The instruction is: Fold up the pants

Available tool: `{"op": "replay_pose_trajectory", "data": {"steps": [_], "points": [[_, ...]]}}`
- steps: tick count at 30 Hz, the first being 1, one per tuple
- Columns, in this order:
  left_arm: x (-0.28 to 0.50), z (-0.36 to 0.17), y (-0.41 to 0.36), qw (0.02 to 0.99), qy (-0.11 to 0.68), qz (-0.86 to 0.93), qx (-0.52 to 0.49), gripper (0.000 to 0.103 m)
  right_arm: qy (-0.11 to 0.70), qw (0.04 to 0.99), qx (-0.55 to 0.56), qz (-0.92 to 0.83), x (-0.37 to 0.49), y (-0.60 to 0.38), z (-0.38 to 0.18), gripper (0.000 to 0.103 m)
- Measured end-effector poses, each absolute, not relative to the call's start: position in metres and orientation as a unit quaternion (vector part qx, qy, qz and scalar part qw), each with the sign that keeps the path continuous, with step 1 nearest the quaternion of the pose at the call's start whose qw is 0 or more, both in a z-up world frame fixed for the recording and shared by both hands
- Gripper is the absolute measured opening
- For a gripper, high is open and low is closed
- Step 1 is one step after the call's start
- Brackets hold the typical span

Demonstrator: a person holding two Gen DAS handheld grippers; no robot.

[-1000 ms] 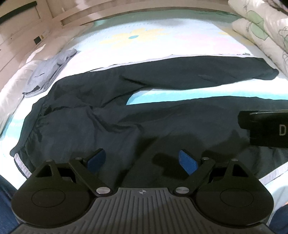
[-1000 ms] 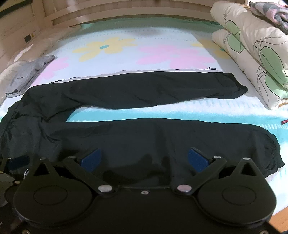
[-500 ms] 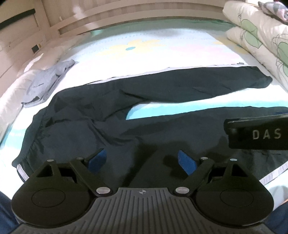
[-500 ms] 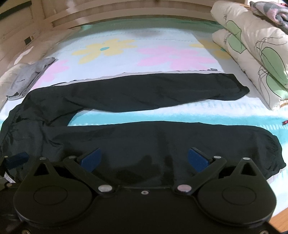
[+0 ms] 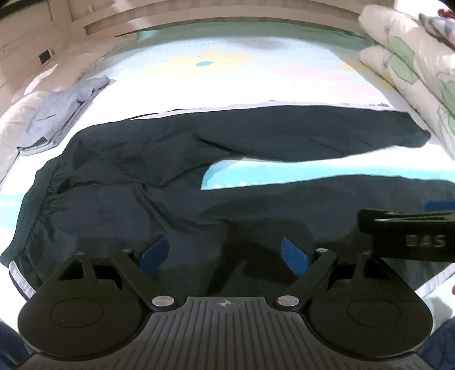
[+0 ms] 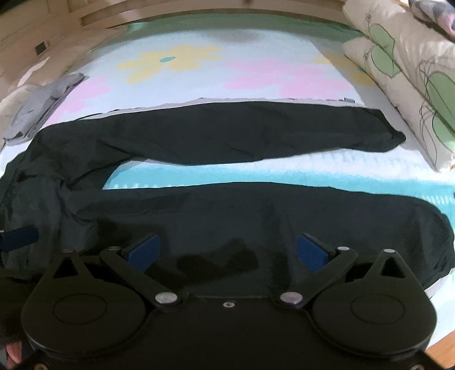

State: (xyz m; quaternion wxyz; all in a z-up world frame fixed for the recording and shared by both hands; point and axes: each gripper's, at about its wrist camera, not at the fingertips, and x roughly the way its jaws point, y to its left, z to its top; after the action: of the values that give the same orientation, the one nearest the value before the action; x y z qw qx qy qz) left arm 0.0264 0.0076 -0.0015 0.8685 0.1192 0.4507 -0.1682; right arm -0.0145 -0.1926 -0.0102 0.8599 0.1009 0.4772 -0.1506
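Note:
Dark pants (image 5: 142, 182) lie spread flat on the bed, waistband at the left and both legs stretching right with a strip of sheet between them. My left gripper (image 5: 224, 250) hovers over the near leg close to the seat. Its jaws are closing, and only flat fabric lies beneath them, nothing pinched. My right gripper (image 6: 227, 250) hangs open over the middle of the near leg (image 6: 256, 216). Its black body (image 5: 406, 236) shows at the right edge of the left wrist view. A blue pad of the left gripper (image 6: 20, 237) peeks in at the left of the right wrist view.
A folded grey garment (image 5: 57, 113) rests at the bed's far left. Stacked floral pillows (image 6: 412, 71) fill the right side. A wooden bed frame (image 5: 170, 17) runs along the back. The flowered sheet (image 6: 170, 59) lies bare beyond the pants.
The left wrist view has slid so the right gripper's body reaches further into it from the right. The left pads stand slightly closer together. The pants lie as before.

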Motion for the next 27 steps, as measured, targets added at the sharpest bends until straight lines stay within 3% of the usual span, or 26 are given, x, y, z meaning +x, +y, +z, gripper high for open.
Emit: {"op": "replay_pose_trajectory", "data": {"steps": [15,22,27], "points": [[0.118,0.017,0.007,0.874,0.443,-0.163,0.111,0.083,0.485,0.809,0.243,-0.225,-0.025,-0.246,-0.03,0.101],[0.173,0.033,-0.018,0.892,0.407,-0.152,0.125,0.082,0.496,0.829,0.165,-0.198,0.017,-0.249,-0.012,0.101],[0.196,0.016,-0.023,0.886,0.424,-0.145,0.117,0.082,0.477,0.863,0.038,-0.162,0.074,-0.259,0.003,0.098]]}}
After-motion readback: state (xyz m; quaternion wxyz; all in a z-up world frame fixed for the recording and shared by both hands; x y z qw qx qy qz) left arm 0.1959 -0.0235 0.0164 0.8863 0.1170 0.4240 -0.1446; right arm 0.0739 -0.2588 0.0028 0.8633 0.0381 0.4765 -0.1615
